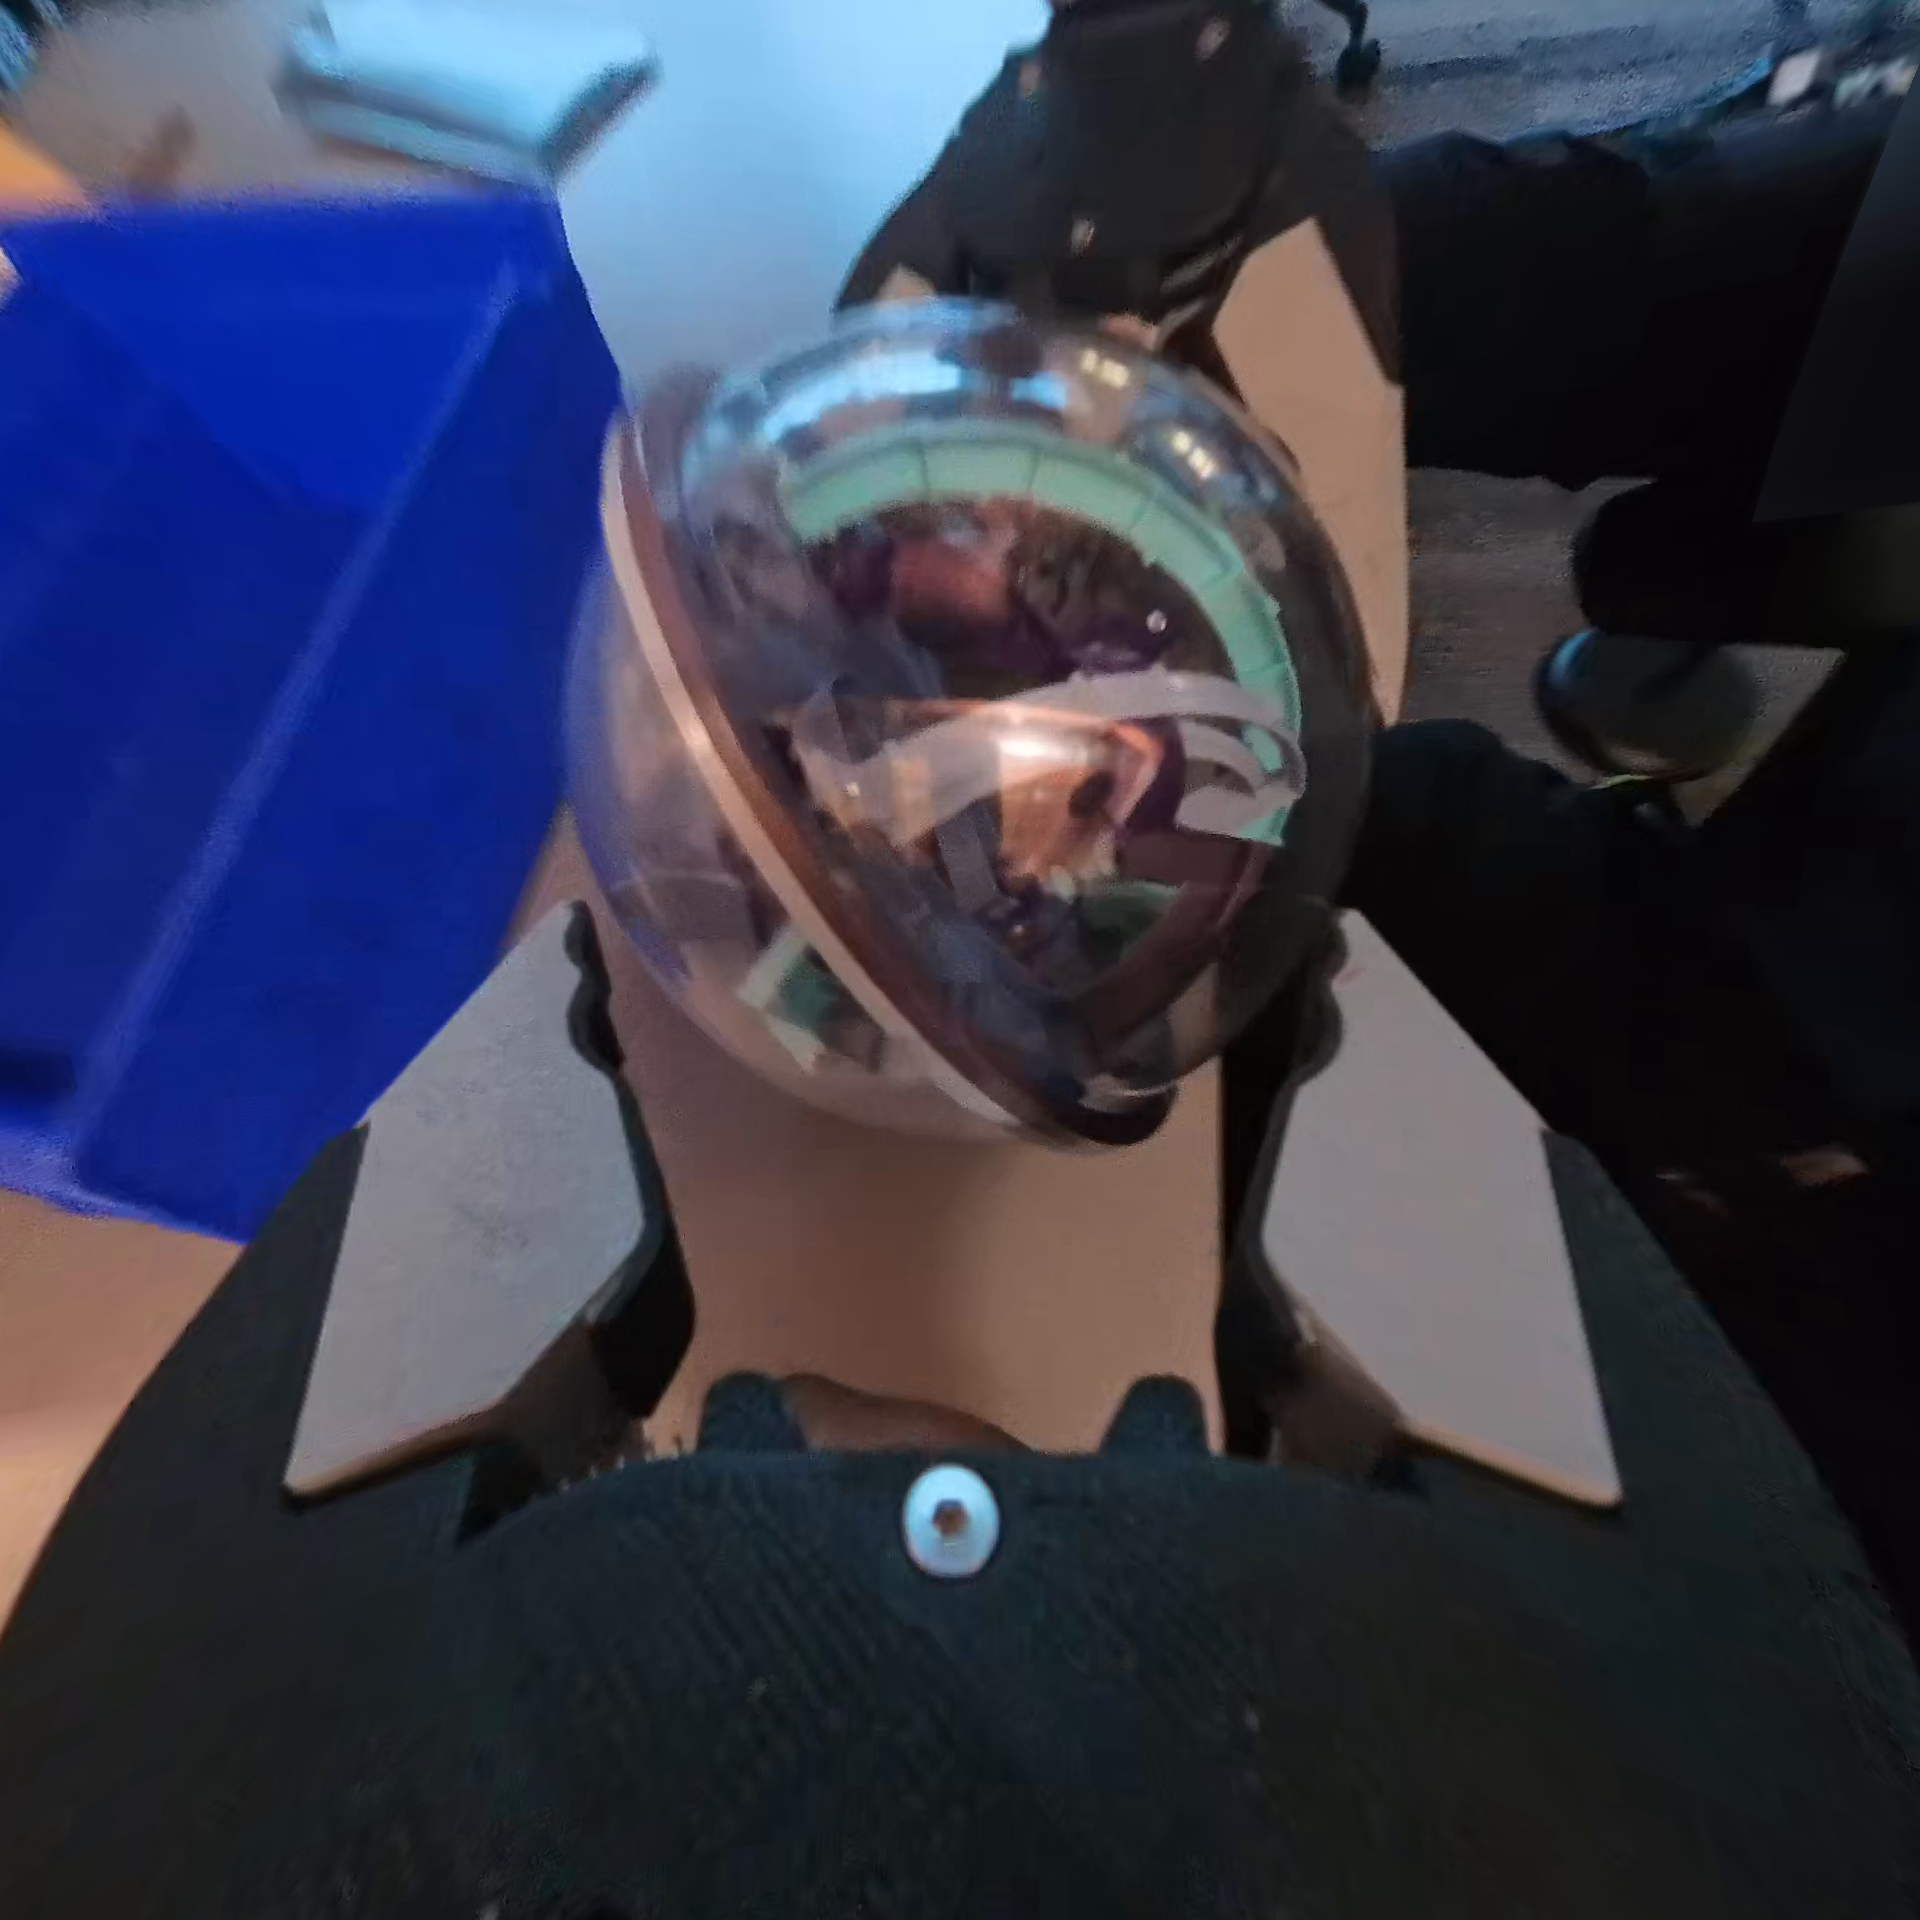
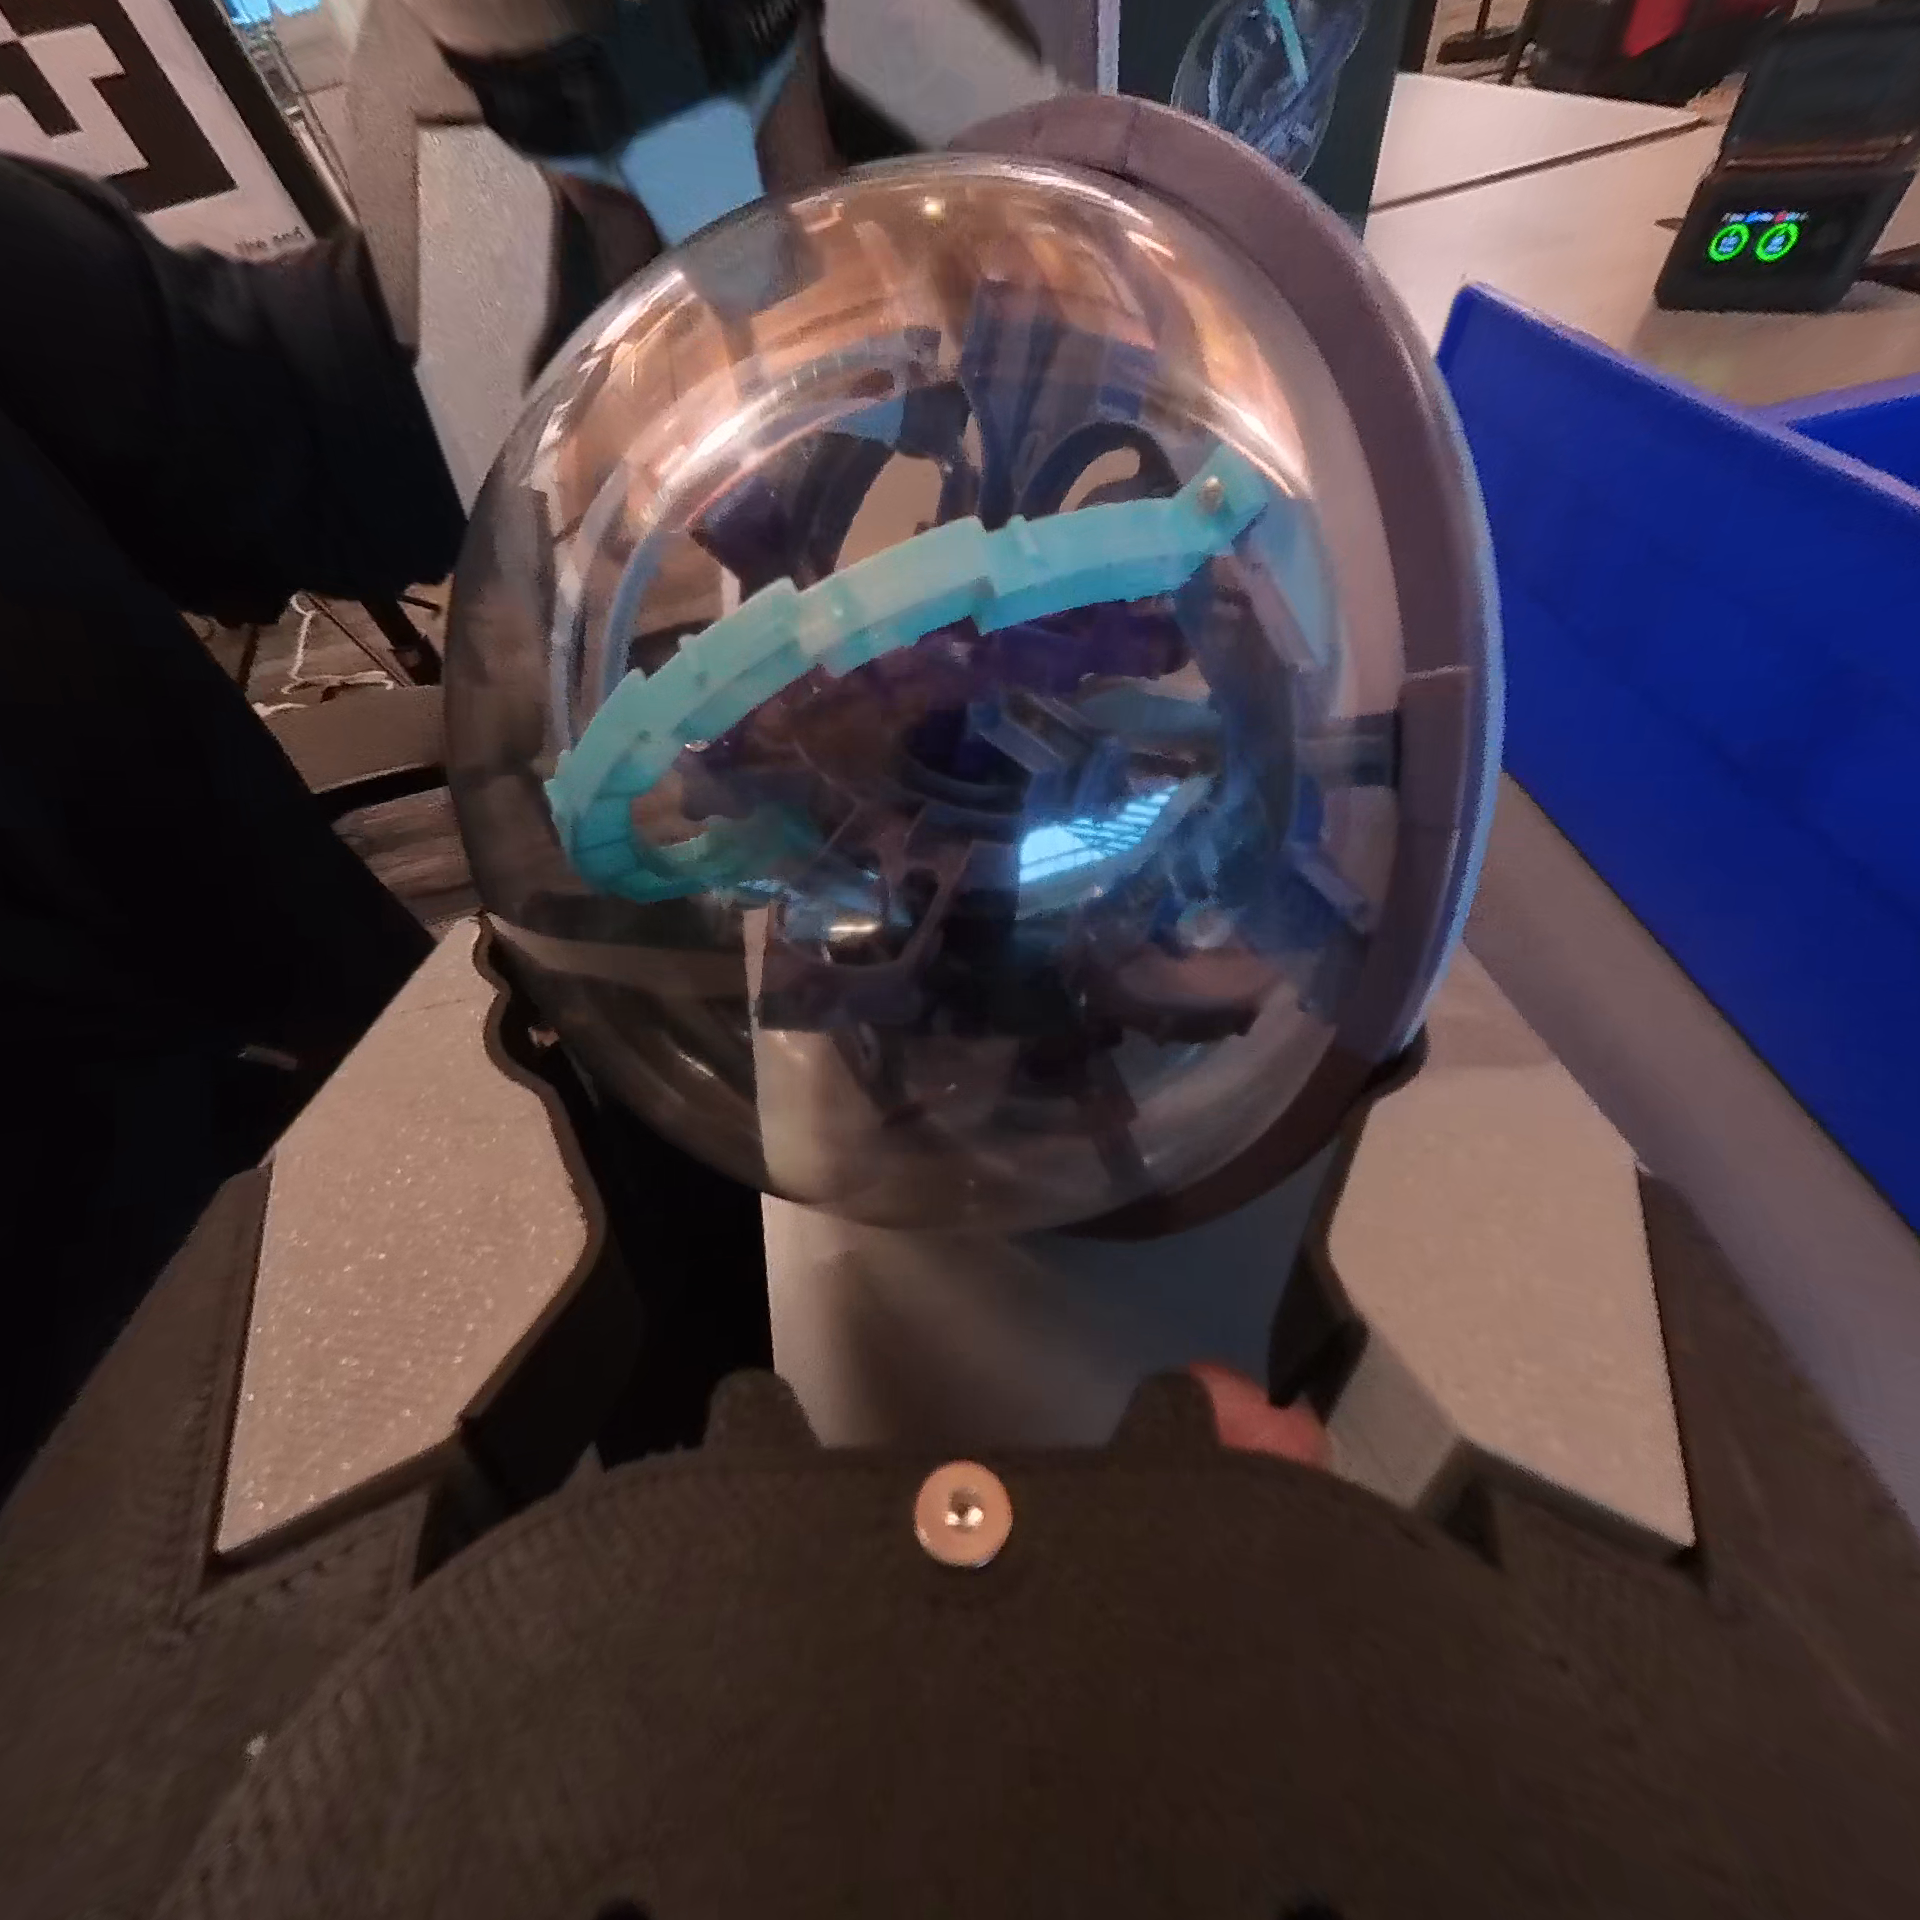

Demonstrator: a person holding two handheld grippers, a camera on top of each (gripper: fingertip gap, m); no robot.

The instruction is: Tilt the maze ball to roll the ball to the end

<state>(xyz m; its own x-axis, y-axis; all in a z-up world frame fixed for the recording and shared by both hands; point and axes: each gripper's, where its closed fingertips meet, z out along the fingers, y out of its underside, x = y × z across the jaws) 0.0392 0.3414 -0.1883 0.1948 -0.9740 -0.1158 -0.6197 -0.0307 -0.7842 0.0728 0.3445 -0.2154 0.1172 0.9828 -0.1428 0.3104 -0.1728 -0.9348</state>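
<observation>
Firmly, both hand-held grippers — left hand-held gripper (image 1: 956, 977), right hand-held gripper (image 2: 951, 1039) — pinch maze ball (image 2: 935, 707).

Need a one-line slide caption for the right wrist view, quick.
Right gripper cradles the clear maze ball, teal track arcing across, blue bin beside.

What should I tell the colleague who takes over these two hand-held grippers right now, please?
Left gripper: shut on the maze ball, fingers on both sides, sphere lifted above the table.
Right gripper: also shut on the maze ball; both share the hold.
Blue bin sits close beside the sphere.
Turquoise track runs across the inside; a small metal ball seems to sit at its upper right end.
Left to do: tilting until it reaches the end; finish not identifiable here.
</observation>
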